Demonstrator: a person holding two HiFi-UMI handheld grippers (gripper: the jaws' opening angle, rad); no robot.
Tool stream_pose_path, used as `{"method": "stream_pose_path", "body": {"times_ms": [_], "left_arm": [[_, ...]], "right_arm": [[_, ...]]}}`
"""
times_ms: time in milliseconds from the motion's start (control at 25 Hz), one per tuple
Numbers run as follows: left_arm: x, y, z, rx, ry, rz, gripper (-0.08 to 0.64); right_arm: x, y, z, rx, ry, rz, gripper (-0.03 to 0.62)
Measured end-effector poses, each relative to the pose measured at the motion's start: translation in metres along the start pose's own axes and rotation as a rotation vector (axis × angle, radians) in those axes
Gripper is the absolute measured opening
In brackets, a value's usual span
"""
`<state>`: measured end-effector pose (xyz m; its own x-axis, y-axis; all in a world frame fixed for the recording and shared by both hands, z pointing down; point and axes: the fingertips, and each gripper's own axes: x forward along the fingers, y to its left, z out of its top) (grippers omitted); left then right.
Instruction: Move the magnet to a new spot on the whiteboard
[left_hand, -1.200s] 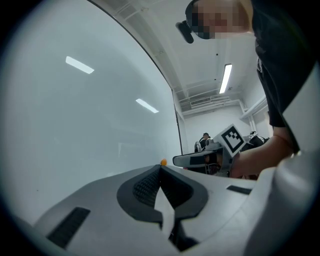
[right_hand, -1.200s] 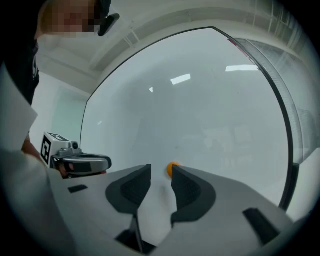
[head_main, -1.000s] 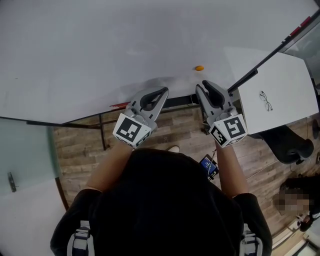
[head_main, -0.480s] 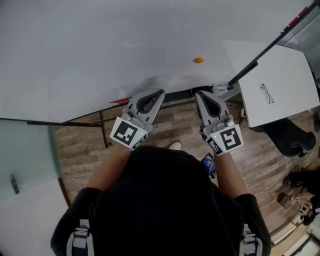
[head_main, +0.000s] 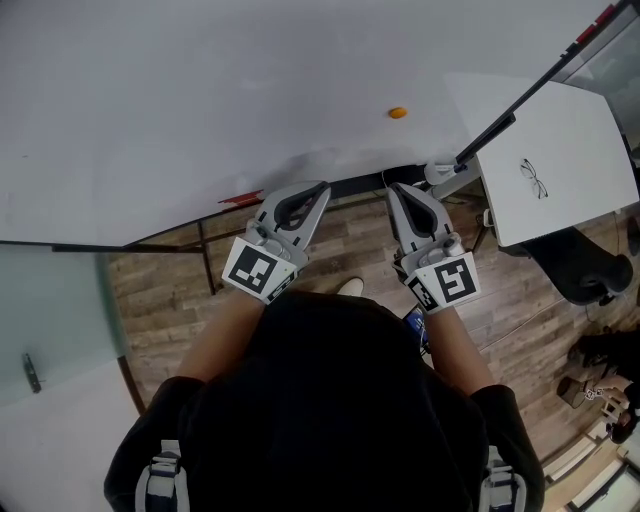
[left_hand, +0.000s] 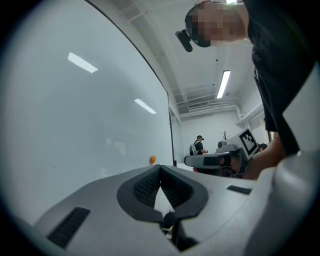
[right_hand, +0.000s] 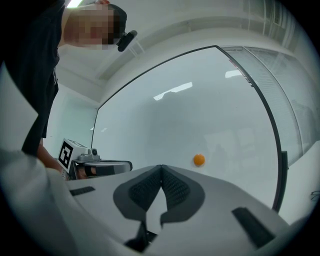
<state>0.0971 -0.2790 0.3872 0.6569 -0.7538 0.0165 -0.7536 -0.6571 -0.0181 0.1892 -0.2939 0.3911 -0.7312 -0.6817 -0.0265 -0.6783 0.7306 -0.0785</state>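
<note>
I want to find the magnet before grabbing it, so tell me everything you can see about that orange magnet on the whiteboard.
The magnet is a small, round, orange button, plain and smooth as far as can be told; its material is unclear. It sits flat against the white whiteboard, toward the board's right edge, with bare board all round it. Nothing touches it: the right tool, shut and empty, is the nearest thing and is apart from it.

Left gripper (head_main: 322, 187): pointed forward, jaws closed tip to tip, nothing between them.
Right gripper (head_main: 392, 188): pointed forward beside the left one, apart from it, jaws together, empty.
Forearms (head_main: 214, 332): bare, both stretched forward.
</note>
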Motion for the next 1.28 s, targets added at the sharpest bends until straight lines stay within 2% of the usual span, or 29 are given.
{"method": "stream_pose_path", "body": {"times_ms": [1280], "left_arm": [[0.005,0.003,-0.001,-0.001,0.008,-0.006,0.003]], "right_arm": [[0.01,0.002,0.002,-0.03,0.024,0.002,0.0]]}}
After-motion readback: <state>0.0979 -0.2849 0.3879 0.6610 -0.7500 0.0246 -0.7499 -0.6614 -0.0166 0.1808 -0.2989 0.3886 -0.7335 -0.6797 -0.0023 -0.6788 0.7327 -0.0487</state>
